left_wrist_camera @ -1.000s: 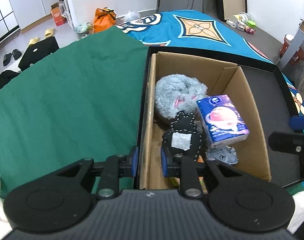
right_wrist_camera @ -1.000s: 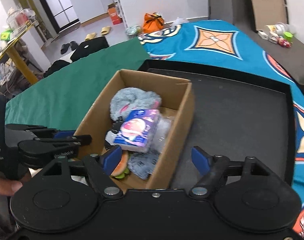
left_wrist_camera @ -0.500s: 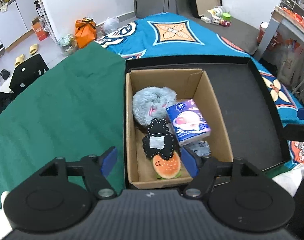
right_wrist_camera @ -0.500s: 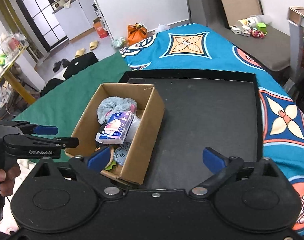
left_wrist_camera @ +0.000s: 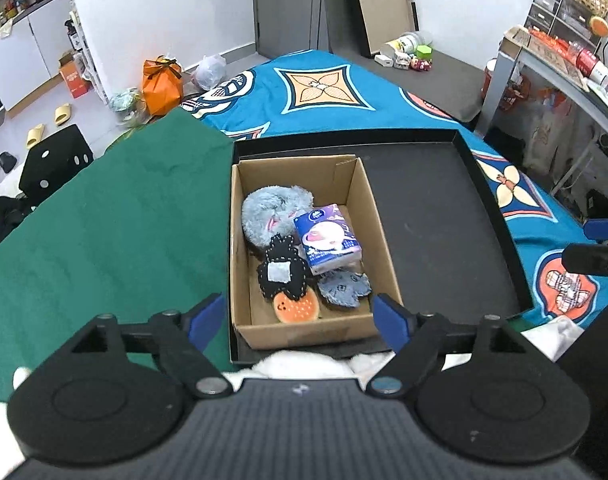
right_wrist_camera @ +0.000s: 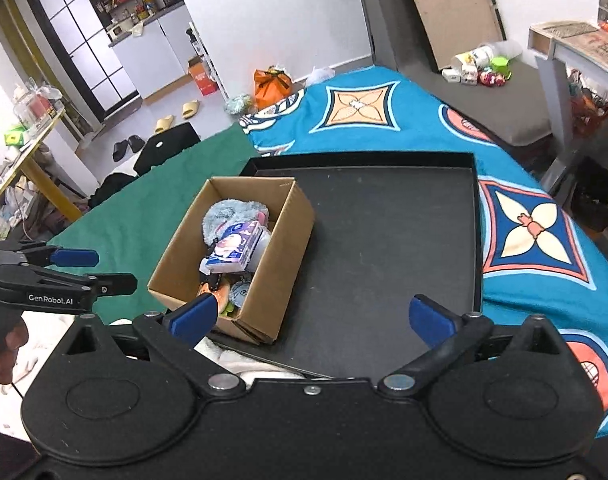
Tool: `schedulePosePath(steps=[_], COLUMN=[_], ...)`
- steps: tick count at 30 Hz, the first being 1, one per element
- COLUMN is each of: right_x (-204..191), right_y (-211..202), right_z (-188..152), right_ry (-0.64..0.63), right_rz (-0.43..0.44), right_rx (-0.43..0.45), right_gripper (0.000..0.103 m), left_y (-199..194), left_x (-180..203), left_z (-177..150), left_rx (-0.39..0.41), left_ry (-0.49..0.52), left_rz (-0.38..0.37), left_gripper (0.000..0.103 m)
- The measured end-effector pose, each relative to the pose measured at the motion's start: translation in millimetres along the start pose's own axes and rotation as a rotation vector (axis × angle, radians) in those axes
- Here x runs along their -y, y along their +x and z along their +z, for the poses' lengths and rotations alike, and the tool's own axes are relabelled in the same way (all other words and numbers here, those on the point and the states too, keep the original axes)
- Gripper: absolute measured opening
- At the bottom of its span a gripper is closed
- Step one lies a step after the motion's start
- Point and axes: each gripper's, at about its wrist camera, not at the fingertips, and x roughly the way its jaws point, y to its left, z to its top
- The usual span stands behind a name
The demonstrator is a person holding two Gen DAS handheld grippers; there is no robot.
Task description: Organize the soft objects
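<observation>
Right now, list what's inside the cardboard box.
In the cardboard box: a grey plush, tissue pack, black felt piece overlapping a burger toy, and blue-grey fabric piece. Anything beneath them is hidden.

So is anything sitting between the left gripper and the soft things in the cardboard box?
Nothing visible. The left gripper, jaws open and empty after just widening, looks down over the near wall of the open-topped cardboard box. The burger plush and black patch toy lie uncovered nearest it; no lid or flap covers them.

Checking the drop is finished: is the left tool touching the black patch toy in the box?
Apart. The left wrist view shows the left tool open and empty, its fingers outside the cardboard box, clear of the black patch toy.
</observation>
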Motion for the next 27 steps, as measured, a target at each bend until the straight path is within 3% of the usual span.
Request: schedulePosePath(steps=[14, 27], right_x=[-5, -11], right_y=[-40, -72], right_z=[-23, -51], right_ry=[0.065, 0.066], right_rz=[0.053, 0.041], right_rx=[0.056, 0.117], right_gripper=[0.103, 0.103], left_y=[-47, -82], left_x=[6, 23], left_z=[-31, -61], left_rx=[0.06, 0.137], left_ry=[-0.018, -0.014], left_rz=[-0.051, -0.093], left_gripper=[0.103, 0.103])
